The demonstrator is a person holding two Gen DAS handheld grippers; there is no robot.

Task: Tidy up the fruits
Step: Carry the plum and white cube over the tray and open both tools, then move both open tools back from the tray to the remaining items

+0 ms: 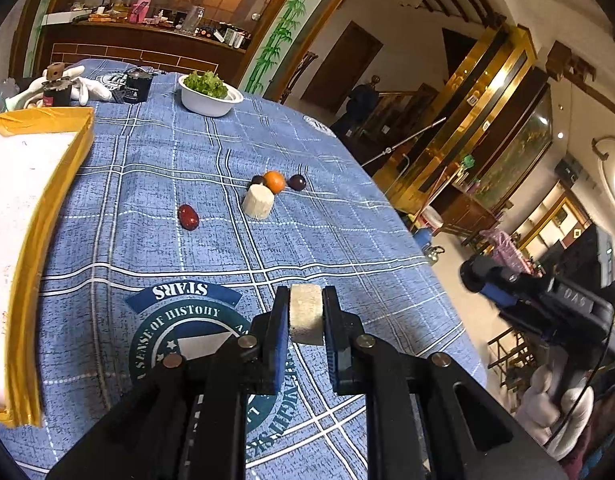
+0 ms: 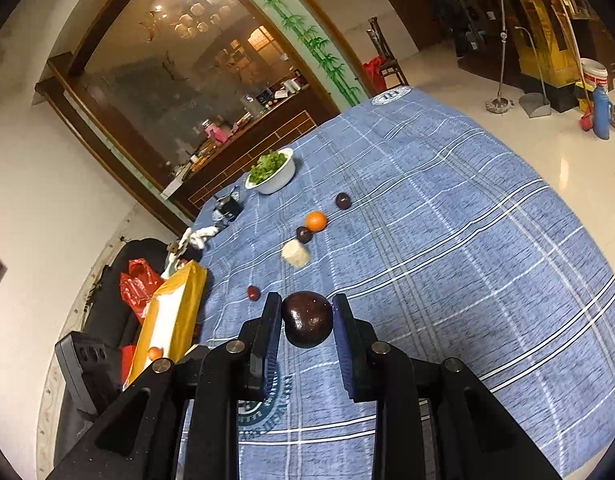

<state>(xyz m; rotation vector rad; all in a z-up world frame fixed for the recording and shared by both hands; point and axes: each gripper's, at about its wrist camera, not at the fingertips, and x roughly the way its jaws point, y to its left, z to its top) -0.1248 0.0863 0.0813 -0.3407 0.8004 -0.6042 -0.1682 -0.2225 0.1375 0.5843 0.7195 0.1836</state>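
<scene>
My left gripper (image 1: 305,314) is shut on a pale cream fruit chunk (image 1: 305,312) and holds it above the blue tablecloth. My right gripper (image 2: 307,320) is shut on a dark purple round fruit (image 2: 307,319). On the cloth lie a second pale chunk (image 1: 258,201), an orange (image 1: 274,181), two dark purple fruits (image 1: 297,182) (image 1: 258,180) and a red date (image 1: 188,217). The same group shows in the right wrist view: chunk (image 2: 295,253), orange (image 2: 316,221), purple fruits (image 2: 343,201) (image 2: 303,234), date (image 2: 253,293). A yellow-rimmed box (image 1: 67,156) lies at the left; it holds a small orange fruit (image 2: 154,353).
A white bowl of greens (image 1: 209,94) stands at the far side. A dark cup (image 1: 137,86), white gloves (image 1: 83,86) and a small jar (image 1: 55,88) sit at the far left. The table edge (image 1: 427,248) drops off to the right. The right hand's gripper body (image 1: 547,300) hovers off that edge.
</scene>
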